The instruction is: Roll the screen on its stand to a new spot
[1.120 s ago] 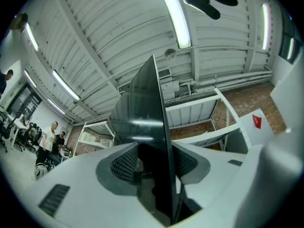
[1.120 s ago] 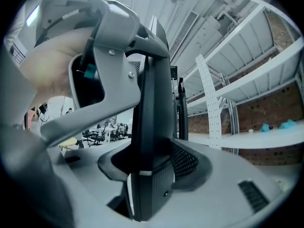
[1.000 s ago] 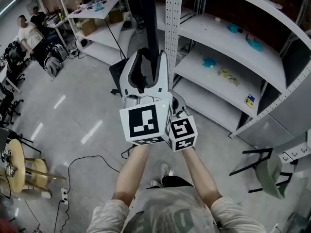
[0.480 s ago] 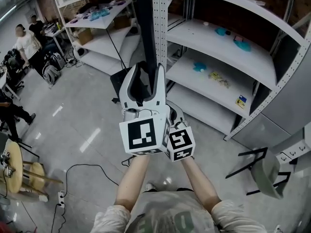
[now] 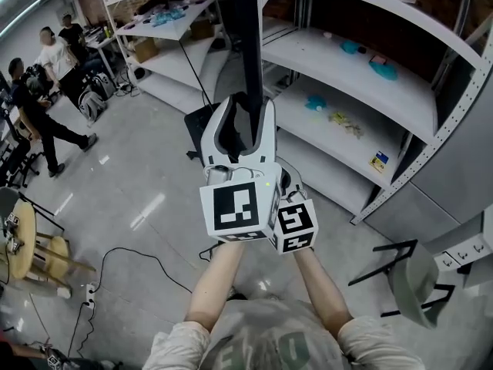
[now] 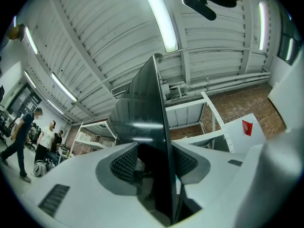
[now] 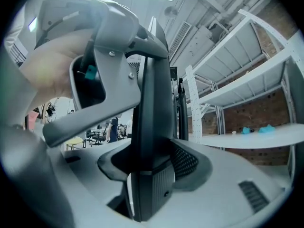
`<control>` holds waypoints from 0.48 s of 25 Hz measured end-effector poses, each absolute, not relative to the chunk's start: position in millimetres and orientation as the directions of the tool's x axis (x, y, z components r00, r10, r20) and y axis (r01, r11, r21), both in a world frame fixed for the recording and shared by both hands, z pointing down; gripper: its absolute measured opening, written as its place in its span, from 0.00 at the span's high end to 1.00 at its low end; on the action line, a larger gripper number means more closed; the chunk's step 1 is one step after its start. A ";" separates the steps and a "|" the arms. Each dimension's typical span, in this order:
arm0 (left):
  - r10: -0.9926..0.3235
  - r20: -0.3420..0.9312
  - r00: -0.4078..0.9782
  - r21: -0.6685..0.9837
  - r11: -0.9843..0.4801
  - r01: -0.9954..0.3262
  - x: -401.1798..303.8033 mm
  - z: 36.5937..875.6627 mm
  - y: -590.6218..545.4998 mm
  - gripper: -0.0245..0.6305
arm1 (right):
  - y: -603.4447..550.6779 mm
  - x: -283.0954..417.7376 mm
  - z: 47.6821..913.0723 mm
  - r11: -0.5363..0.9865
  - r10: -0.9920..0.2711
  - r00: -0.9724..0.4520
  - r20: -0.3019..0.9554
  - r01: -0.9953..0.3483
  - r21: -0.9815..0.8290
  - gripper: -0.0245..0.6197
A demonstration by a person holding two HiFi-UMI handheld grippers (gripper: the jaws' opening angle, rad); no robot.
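Screen: the dark panel [image 5: 240, 45] stands edge-on ahead, just beside the shelf rack [image 5: 400, 106].
Left hand-held gripper [image 6: 154, 163]: clamped on the screen's edge.
Right hand-held gripper [image 7: 152, 161]: clamped on the same edge, lower down.
Rolling: push level and steady; the floor cable [image 5: 139, 257] could, I judge, snag a wheel.

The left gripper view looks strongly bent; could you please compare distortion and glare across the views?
Left gripper view: fisheye with dark corners, the ceiling light blown white, light streaks mirrored on the screen. Right gripper view: similar fisheye, near parts soft. Head view: milder bowing of the shelving, glare patches on the floor.
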State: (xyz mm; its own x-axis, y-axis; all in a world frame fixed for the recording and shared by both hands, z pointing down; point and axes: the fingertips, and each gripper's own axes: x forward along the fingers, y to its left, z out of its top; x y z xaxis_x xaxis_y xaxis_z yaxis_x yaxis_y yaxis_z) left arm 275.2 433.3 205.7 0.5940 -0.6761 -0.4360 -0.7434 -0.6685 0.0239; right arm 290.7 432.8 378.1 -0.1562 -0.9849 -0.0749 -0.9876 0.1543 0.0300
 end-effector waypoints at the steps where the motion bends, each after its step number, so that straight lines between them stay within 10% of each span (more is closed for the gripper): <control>1: -0.676 -0.437 0.593 0.025 -0.668 -0.744 278.1 205.5 439.7 0.64 | 439.3 294.0 377.3 0.154 -0.985 -0.155 -0.078 -0.988 0.030 0.64; 12: -0.631 -0.451 0.631 -0.010 -0.703 -0.711 331.7 198.5 494.1 0.63 | 492.3 348.7 372.9 0.098 -0.991 -0.103 -0.090 -0.994 0.055 0.66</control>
